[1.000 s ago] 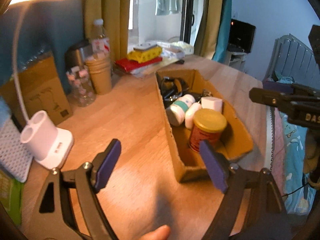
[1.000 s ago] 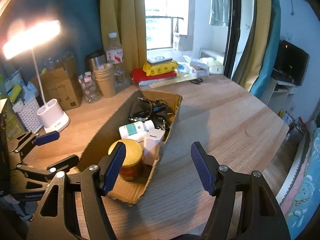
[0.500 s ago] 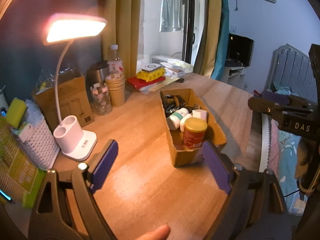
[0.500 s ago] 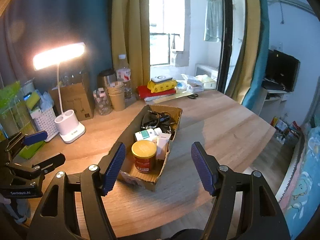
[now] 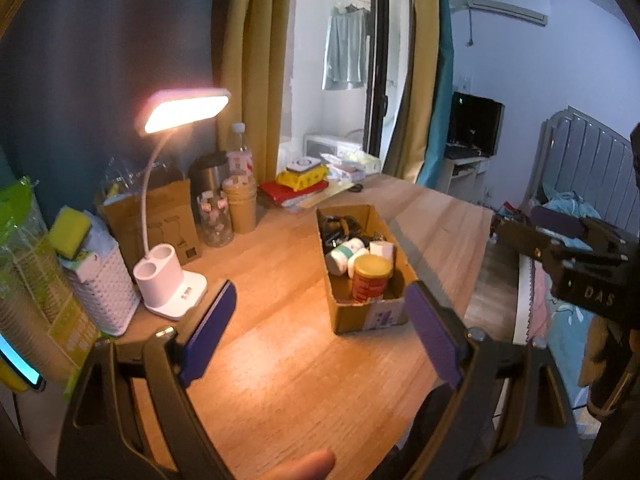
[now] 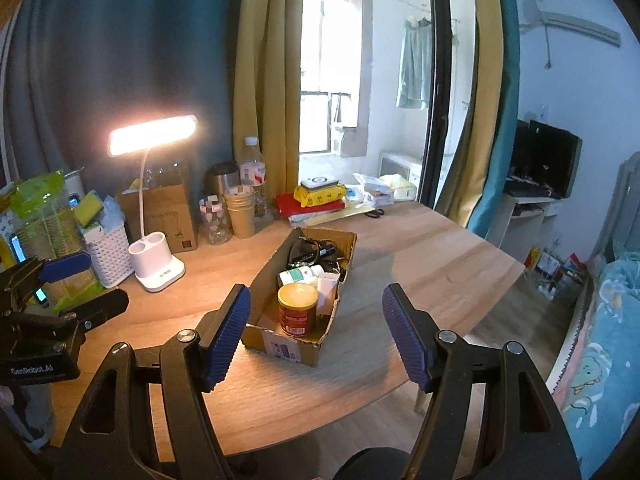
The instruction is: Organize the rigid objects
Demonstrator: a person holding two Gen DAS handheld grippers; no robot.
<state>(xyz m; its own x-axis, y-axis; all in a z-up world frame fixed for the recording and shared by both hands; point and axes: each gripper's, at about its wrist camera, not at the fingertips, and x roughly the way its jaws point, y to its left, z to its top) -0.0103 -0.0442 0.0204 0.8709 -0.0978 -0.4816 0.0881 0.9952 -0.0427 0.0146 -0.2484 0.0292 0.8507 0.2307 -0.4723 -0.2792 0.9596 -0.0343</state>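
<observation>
Wooden desk (image 6: 420,256) | cardboard box (image 6: 280,340) (red jar (image 6: 298,312), bottles, probably cables) | both jaws wide, empty

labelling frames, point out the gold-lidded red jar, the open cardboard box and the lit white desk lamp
gold-lidded red jar (image 6: 298,298), right wrist view, on its lid
open cardboard box (image 6: 276,346), right wrist view, near end wall
lit white desk lamp (image 5: 184,110), left wrist view, glowing head

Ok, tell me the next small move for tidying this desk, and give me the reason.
Probably nothing more than setting the grippers down. The cardboard box on the table already holds the red jar, the white bottle, the white charger block and the black cables. The left gripper and the right gripper are both open, empty and well back from the box.
</observation>
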